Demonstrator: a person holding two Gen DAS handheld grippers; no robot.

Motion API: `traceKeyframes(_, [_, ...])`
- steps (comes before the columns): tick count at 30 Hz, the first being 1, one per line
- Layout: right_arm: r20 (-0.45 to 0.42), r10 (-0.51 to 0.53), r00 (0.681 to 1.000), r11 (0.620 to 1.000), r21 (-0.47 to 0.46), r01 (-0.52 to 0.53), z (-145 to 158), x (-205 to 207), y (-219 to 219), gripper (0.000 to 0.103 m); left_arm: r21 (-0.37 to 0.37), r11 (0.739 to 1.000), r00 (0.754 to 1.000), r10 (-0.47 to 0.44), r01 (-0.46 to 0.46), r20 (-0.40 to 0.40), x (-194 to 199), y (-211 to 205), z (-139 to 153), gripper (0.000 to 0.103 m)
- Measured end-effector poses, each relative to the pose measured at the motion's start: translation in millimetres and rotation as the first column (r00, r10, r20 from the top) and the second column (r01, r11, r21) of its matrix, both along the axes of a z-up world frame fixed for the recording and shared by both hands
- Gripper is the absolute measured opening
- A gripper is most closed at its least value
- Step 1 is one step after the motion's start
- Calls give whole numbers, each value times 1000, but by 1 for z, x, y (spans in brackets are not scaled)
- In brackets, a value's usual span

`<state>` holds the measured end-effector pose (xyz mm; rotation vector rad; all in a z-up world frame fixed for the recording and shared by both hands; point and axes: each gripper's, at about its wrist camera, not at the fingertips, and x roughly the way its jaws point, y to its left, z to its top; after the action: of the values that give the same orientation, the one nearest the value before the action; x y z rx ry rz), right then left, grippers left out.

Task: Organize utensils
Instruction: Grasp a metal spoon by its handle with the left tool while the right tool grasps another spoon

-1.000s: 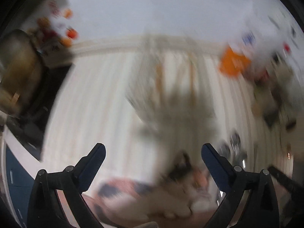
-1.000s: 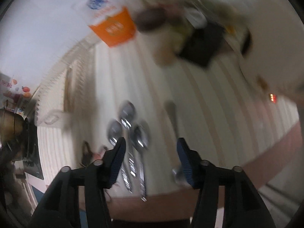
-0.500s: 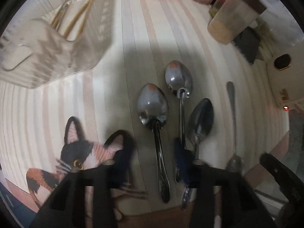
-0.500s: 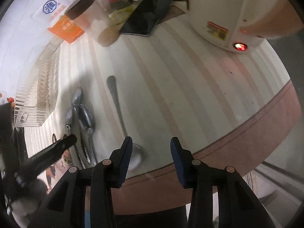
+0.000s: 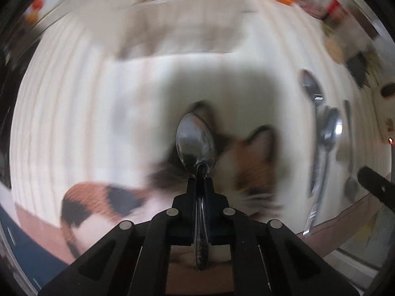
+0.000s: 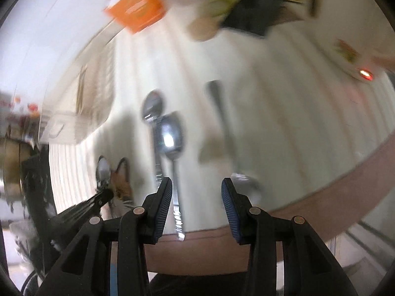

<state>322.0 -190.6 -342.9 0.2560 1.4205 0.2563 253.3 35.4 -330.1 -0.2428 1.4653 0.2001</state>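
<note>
My left gripper (image 5: 200, 182) is shut on a metal spoon (image 5: 196, 143), bowl pointing forward, lifted above the striped cloth; it also shows in the right wrist view (image 6: 103, 170). Two spoons (image 5: 321, 133) lie on the cloth at the right, seen in the right wrist view too (image 6: 170, 138). A long-handled utensil (image 6: 222, 113) lies right of them, its round end near the table edge. My right gripper (image 6: 196, 192) is open and empty, low over the front edge near those spoons. A clear slotted utensil basket (image 5: 172, 24) stands at the back.
A calico cat picture (image 5: 246, 167) is on the cloth below the held spoon. An orange box (image 6: 138, 7), a cup and a dark phone (image 6: 249, 17) stand at the back. A white appliance with a red light (image 6: 365, 74) is at the right.
My left gripper closed on one of the three spoons and lifted it leftward, over the cat picture. My right gripper swung left toward the remaining spoons and opened wider.
</note>
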Motion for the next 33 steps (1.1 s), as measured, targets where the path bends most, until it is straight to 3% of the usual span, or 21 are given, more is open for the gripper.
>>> traceKeyframes(5, [-49,53,997,996,-63,-56,-27,4,37,32,7,995,995,100,-100,-1,-11,41,4,4])
traceKeyframes(7, [-11,94,996,990,-103,-95,-24,4,48,29,5,994,994,112,-112,2,-13,50,4,4])
traceKeyframes(9, [7,113,994,982,-153,-110,-24,3,56,14,-10,992,993,122,-122,6,-18,61,5,4])
traceKeyframes(11, [19,137,990,973,-187,-131,-23,1,60,8,-15,993,993,119,-119,5,-18,72,9,4])
traceKeyframes(20, [-44,156,987,957,-240,-162,-22,-7,34,6,-39,994,994,107,-106,17,-22,76,10,4])
traceKeyframes(26, [-48,191,980,933,-302,-197,-21,-7,38,7,-30,995,995,98,-97,16,-16,68,4,6])
traceKeyframes(33, [-47,193,980,929,-313,-198,-23,-9,45,9,-11,997,997,82,-82,13,-8,52,0,5])
